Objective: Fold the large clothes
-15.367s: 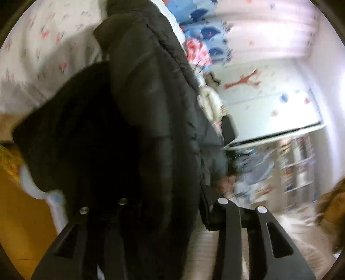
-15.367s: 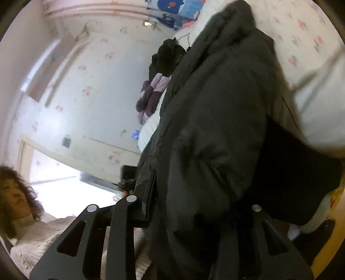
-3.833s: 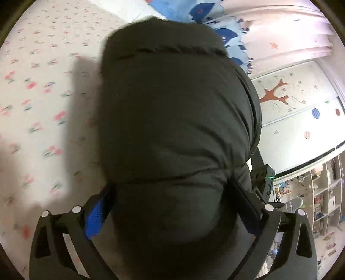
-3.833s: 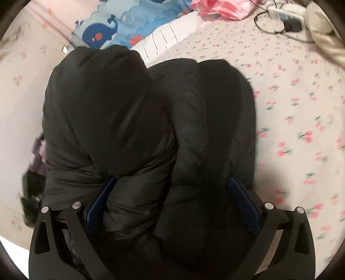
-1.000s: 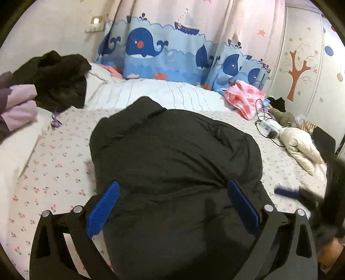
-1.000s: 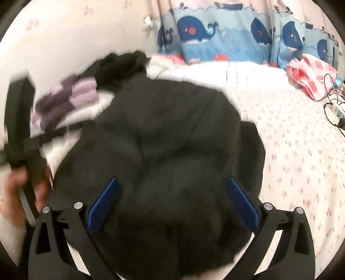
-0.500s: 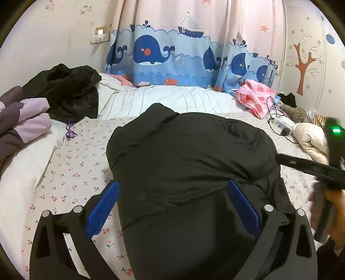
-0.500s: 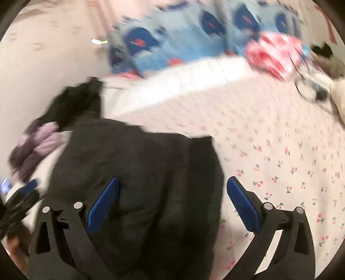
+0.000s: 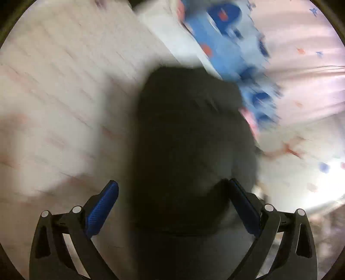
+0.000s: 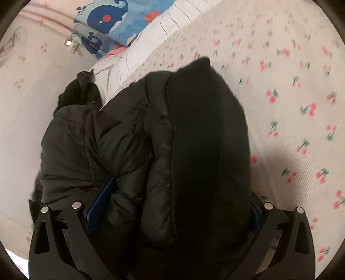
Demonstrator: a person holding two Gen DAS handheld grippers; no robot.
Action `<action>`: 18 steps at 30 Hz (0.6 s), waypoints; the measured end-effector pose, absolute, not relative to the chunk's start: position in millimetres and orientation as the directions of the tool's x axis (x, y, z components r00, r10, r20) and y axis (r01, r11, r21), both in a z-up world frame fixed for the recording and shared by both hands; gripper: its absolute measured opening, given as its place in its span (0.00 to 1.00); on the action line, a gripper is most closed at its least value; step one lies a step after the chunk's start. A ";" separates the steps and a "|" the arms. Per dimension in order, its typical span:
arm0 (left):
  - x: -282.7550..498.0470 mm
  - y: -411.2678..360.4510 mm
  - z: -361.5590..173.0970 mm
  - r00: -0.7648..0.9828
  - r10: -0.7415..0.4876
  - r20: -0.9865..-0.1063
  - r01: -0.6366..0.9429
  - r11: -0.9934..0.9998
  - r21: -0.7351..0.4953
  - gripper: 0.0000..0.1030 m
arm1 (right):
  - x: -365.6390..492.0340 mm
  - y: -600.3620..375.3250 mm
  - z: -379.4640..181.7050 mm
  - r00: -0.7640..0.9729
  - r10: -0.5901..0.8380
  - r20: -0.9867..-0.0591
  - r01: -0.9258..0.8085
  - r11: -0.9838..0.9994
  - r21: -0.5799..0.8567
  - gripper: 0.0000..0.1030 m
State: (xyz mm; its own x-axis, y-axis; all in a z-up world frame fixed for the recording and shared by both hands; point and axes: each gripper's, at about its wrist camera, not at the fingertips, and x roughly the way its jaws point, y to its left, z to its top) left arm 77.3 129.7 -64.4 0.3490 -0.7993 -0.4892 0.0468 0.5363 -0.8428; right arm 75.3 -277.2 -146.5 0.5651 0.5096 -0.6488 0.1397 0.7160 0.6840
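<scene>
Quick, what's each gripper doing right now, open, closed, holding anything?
Left gripper: open, jaws spread around the bulky black puffer jacket; picture blurred.
Right gripper: open wide, the jacket bundle fills the gap; a grip cannot be told.

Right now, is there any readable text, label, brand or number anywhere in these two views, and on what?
None readable.
Black puffer jacket: no label or brand shows.
Whale curtain: pictures only, no words.
Cherry-print bedsheet: pattern only.
Left wrist view: too motion-blurred to read anything.
</scene>
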 end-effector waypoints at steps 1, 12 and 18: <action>73.2 110.5 -55.3 0.348 -0.771 -0.534 0.108 0.599 -0.794 0.93 | 75.7 -278.5 -146.2 0.559 0.510 -0.654 0.141 0.718 0.681 0.94; 31.9 41.2 -16.7 0.519 -0.441 -0.732 0.288 0.897 -0.336 0.94 | 42.7 -216.8 -16.1 0.891 0.131 -0.436 -0.063 0.984 0.166 0.93; 33.8 42.0 -9.2 0.572 -0.388 -0.723 0.288 0.920 -0.266 0.94 | 91.5 -226.4 -92.3 0.681 0.226 -0.697 -0.008 0.953 0.302 0.93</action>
State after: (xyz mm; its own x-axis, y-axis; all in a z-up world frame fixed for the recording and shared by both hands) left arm 33.8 42.0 -9.2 0.5718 -0.3881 -0.7227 0.2883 0.9199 -0.2659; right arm 91.5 -226.4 -92.3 0.6807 0.2260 -0.6968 -0.0077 0.9534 0.3017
